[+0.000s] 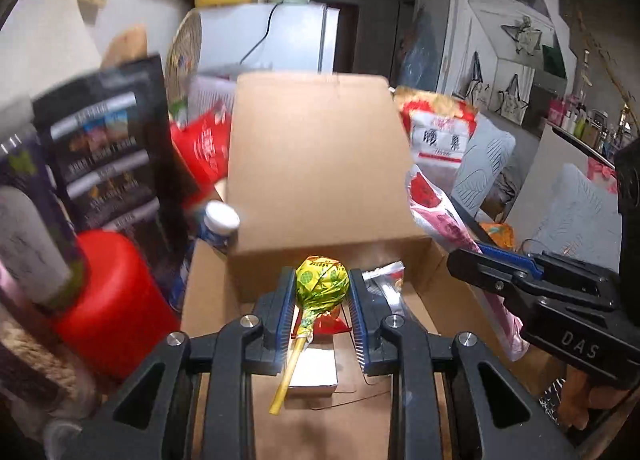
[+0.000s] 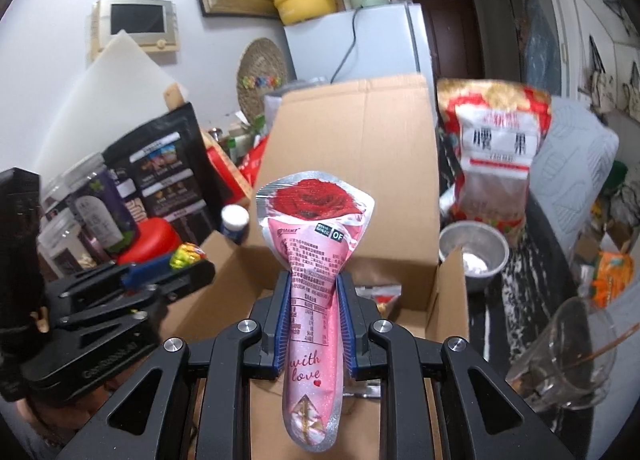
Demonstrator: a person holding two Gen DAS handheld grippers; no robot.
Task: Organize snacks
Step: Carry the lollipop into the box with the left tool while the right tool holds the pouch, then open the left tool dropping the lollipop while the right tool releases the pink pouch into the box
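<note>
My left gripper [image 1: 322,286] is shut on a lollipop [image 1: 321,280] in a yellow-green wrapper, its stick slanting down toward the camera. It hangs over the open cardboard box [image 1: 320,164], whose tall flap stands up behind it. My right gripper [image 2: 313,292] is shut on a pink rose-printed snack pouch [image 2: 314,244] marked "with love", held upright above the same box [image 2: 352,164]. Each gripper shows in the other's view: the right one [image 1: 476,250] at the right with the pouch [image 1: 432,204], the left one [image 2: 188,260] at the left with the lollipop [image 2: 186,254]. Small packets [image 1: 384,280] lie on the box floor.
Left of the box stand a red lid [image 1: 108,300], jars [image 2: 96,212], a black snack bag [image 2: 168,172] and a white-capped bottle [image 2: 235,222]. To the right are a red-and-white bag [image 2: 496,148], a metal bowl [image 2: 474,256] and a tilted clear cup [image 2: 568,356]. A fridge [image 2: 360,44] stands behind.
</note>
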